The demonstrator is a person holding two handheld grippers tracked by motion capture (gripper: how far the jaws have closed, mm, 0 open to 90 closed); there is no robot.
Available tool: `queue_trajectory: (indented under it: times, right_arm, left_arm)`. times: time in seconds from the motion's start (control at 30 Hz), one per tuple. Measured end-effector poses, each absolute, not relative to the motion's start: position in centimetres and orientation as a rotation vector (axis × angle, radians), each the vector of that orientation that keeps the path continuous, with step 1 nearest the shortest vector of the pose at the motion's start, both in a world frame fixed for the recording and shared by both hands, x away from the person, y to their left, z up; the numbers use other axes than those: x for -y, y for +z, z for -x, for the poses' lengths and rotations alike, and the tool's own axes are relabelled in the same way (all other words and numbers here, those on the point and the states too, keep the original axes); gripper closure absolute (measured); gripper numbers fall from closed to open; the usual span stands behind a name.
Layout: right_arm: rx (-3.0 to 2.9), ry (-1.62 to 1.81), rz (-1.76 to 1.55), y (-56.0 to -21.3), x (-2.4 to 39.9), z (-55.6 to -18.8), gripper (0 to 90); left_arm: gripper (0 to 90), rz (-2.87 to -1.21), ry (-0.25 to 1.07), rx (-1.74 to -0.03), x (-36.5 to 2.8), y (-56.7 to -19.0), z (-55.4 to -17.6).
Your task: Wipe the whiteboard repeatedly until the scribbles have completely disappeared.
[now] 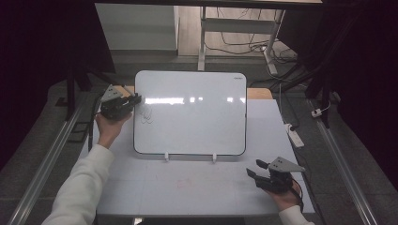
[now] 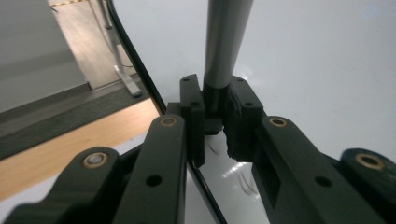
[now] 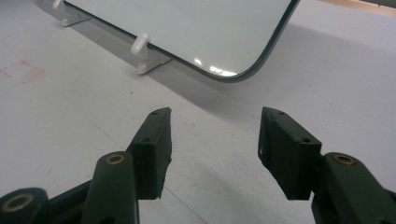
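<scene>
A grey marker (image 2: 225, 42) is clamped in the left hand-held gripper (image 1: 123, 104), against the upper left of the whiteboard (image 1: 197, 119) propped on the worktop (image 1: 187, 187), beside faint scribbles (image 1: 147, 115). The right hand-held gripper (image 3: 215, 149) hovers nearby, jaws wide, empty.

I see a white board (image 1: 190, 112) with black rim and faint dark scribbles (image 1: 147, 115) — black tongs (image 3: 214, 149), pale grey surface (image 1: 197, 187).
</scene>
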State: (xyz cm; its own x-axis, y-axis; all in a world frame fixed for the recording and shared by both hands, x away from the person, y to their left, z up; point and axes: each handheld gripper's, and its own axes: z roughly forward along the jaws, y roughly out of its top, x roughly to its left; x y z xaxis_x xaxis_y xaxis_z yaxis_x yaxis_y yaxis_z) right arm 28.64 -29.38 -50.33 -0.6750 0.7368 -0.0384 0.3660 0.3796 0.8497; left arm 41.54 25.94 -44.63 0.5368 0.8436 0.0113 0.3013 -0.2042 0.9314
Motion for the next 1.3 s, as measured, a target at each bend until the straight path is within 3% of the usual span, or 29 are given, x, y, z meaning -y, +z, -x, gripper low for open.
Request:
queue_trajectory:
  times: [0.23, 0.5, 0.73, 1.03, 1.3]
  right_arm:
    - [-2.234, 1.218, -0.953, -50.4, 29.4, -28.6, 44.3]
    - [-2.235, 1.209, -0.955, -50.4, 29.3, -28.6, 44.2]
    - [-2.241, 1.216, -0.948, -50.4, 29.3, -28.5, 44.2]
    - [-2.220, 1.219, -0.955, -50.2, 29.6, -28.5, 44.2]
    - [-2.229, 1.220, -0.946, -50.2, 29.4, -28.4, 44.2]
  left_arm:
    - [77.7, -1.785, 0.628, -0.917, -25.3, -47.0, -38.9]
    - [77.7, -1.745, 0.667, -0.951, -25.0, -44.1, -42.3]
    - [77.7, -1.812, 0.647, -0.878, -23.9, -46.3, -39.8]
    - [77.7, -1.771, 0.687, -0.950, -24.4, -43.4, -42.8]
    - [77.7, -1.828, 0.621, -0.862, -22.0, -46.3, -39.8]
